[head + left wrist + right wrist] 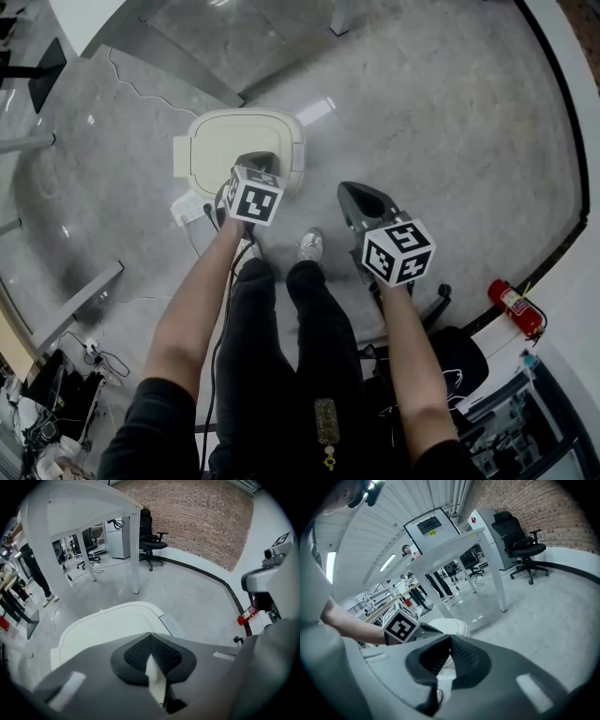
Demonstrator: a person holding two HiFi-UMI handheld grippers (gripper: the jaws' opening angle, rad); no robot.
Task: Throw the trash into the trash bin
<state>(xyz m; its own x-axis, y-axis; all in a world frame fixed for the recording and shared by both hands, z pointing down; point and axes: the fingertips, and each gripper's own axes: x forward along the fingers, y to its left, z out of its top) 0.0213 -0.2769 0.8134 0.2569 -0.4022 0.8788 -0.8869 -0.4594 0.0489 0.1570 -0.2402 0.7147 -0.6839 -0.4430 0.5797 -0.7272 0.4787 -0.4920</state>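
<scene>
Left hand-held gripper, trash bin crosswise

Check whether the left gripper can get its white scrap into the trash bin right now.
Probably not yet. The left gripper, shut on the white scrap, hangs right over the trash bin, with nothing between, but the bin's lid looks closed.

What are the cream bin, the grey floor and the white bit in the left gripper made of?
Trash bin: likely plastic, cream, smooth moulded lid with rounded corners, soft sheen.
Floor: polished stone or stone-look tile, grey, veined, reflecting lights.
White scrap in the left gripper: probably paper or tissue, matte and thin; hard to be sure.
</scene>
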